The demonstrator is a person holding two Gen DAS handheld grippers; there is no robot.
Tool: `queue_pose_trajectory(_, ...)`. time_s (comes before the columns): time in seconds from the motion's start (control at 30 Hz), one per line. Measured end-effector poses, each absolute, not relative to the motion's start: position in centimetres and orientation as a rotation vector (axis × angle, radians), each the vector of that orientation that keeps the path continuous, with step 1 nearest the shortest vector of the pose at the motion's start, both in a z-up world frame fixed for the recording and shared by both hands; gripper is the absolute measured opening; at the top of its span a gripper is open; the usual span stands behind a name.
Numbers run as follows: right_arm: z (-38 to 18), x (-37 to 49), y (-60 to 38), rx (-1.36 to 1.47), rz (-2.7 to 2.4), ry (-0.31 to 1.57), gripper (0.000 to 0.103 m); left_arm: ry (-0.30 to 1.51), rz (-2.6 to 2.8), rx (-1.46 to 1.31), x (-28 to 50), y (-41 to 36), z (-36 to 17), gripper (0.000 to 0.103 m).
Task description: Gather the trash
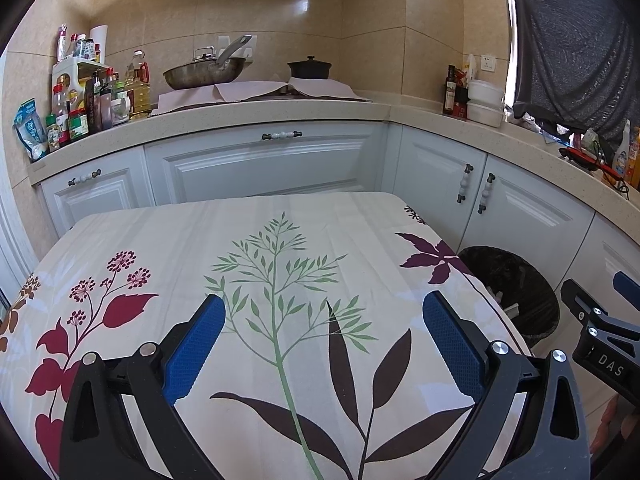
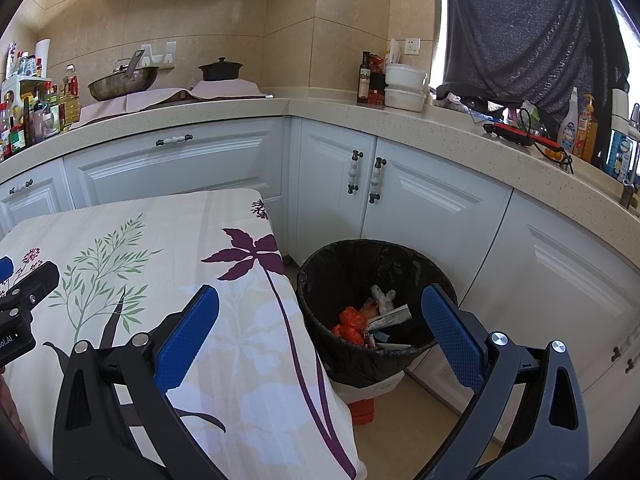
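Trash (image 2: 370,320) lies binned at 3 o'clock of table (image 1: 280,240); none visible on cloth. Both grippers, left (image 1: 324,344) and right (image 2: 320,332), spread, empty. Collection judged essentially complete.

My left gripper (image 1: 324,320) points forward with its jaws spread wide, the two blue ribbed pads (image 1: 452,344) angled outward from each other and nothing between them. My right gripper (image 2: 320,316) sits in the same pose, jaws wide apart, its blue pads (image 2: 188,332) bare and empty. The two grippers are side by side at about the same height: from the left wrist I see the right one's black frame at the right edge, and from the right wrist I see the left one's frame at the left edge.
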State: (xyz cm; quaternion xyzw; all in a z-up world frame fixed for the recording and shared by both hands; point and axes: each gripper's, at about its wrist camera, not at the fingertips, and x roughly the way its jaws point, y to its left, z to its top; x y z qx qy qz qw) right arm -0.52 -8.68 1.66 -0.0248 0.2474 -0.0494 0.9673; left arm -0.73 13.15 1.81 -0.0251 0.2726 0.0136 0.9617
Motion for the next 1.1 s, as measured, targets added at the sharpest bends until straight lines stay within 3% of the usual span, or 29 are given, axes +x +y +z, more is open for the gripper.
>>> queue_pose_trajectory(1.1, 1.73, -0.63, -8.54, -0.051, -0.097, 0.499, 0.099, 0.550, 0.032, -0.054, -1.04, 13.19, 1.93, 0.096)
